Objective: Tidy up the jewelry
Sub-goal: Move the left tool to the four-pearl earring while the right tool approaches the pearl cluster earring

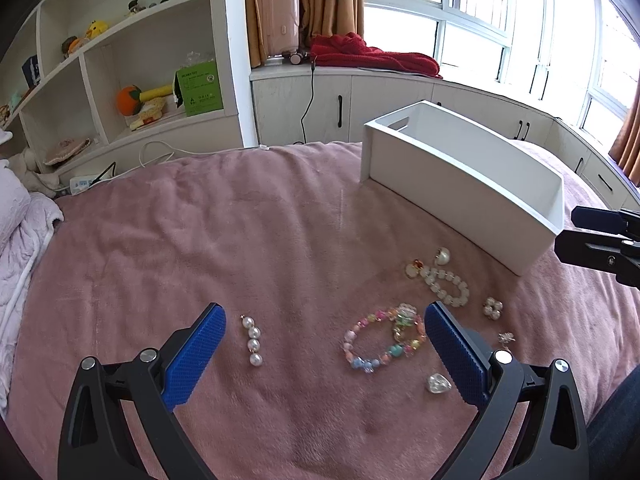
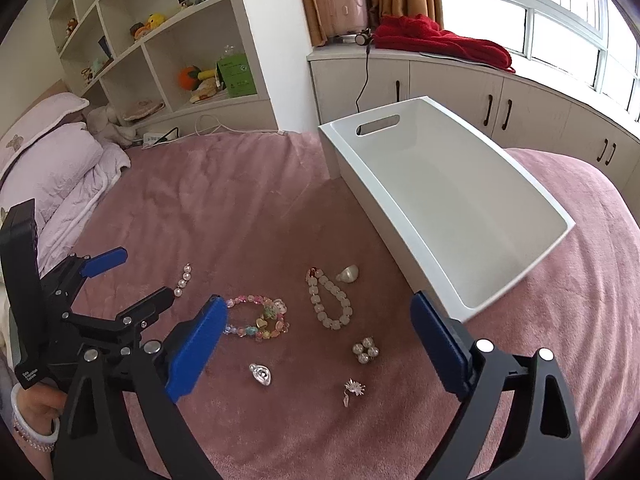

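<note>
Jewelry lies loose on the pink blanket (image 1: 240, 240): a pearl bar clip (image 1: 253, 342) (image 2: 183, 280), a colourful bead bracelet (image 1: 362, 362) (image 2: 256, 330), a white bead bracelet (image 1: 438, 290) (image 2: 332, 325), a pearl shell piece (image 1: 443, 256) (image 2: 348, 273), a pearl cluster (image 1: 493, 307) (image 2: 365, 350), a silver heart (image 1: 438, 383) (image 2: 262, 374) and a silver flower piece (image 1: 506, 338) (image 2: 354, 388). Behind them stands a white box (image 1: 460, 184) (image 2: 400, 220), empty inside. My left gripper (image 1: 324, 308) (image 2: 146, 276) hovers open over the clip and colourful bracelet. My right gripper (image 2: 318, 302) (image 1: 568, 228) is open above the white bracelet, holding nothing.
A lilac quilt (image 2: 60, 168) is bunched at the bed's left side. White shelves (image 1: 120, 80) with toys and low cabinets (image 2: 480, 96) under the window stand beyond the bed. A person's hand (image 2: 32, 412) with bangles holds the left gripper.
</note>
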`<state>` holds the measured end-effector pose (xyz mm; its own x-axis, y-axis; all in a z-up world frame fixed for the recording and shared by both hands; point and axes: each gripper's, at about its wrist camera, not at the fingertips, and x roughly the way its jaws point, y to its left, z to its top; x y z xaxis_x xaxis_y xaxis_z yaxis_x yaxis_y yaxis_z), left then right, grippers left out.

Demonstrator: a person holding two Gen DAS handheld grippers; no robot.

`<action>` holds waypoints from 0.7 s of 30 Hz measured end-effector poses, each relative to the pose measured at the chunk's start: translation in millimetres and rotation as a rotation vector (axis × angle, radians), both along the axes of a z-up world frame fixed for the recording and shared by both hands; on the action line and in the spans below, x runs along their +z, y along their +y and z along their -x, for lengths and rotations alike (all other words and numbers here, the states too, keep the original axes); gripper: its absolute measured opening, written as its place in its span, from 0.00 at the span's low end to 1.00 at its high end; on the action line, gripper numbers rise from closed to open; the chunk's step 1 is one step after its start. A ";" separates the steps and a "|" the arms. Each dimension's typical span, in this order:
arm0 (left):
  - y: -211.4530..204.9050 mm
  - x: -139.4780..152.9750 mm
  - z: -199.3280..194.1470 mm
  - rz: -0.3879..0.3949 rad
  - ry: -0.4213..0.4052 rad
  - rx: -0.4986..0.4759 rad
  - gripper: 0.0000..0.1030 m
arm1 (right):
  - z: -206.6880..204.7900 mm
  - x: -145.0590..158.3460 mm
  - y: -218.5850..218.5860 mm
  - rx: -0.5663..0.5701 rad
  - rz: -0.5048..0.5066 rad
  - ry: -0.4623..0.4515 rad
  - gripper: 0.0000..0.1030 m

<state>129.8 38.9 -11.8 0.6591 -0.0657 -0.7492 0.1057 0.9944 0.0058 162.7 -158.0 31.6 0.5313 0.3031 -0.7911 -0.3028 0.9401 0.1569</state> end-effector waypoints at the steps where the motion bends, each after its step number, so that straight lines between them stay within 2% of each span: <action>1: 2.3 -2.7 -5.3 0.003 0.009 -0.001 0.98 | -5.5 -2.7 0.7 0.000 0.005 0.006 0.84; 7: 19.6 -35.0 -27.0 0.047 0.095 -0.009 0.98 | -31.4 -30.9 3.5 0.034 -0.008 0.095 0.80; 12: 36.1 -64.4 -38.6 0.113 0.192 0.025 0.98 | -41.2 -68.2 3.6 0.035 0.068 0.216 0.80; 16: 46.9 -81.2 -44.0 0.157 0.231 0.051 0.98 | -36.5 -77.3 15.2 0.064 0.204 0.200 0.81; 19: 47.3 -91.3 -45.8 0.184 0.257 0.051 0.98 | -33.5 -84.6 20.3 0.079 0.250 0.191 0.80; 21: 44.7 -96.0 -46.0 0.172 0.263 0.040 0.98 | -31.4 -90.9 23.0 0.079 0.269 0.196 0.76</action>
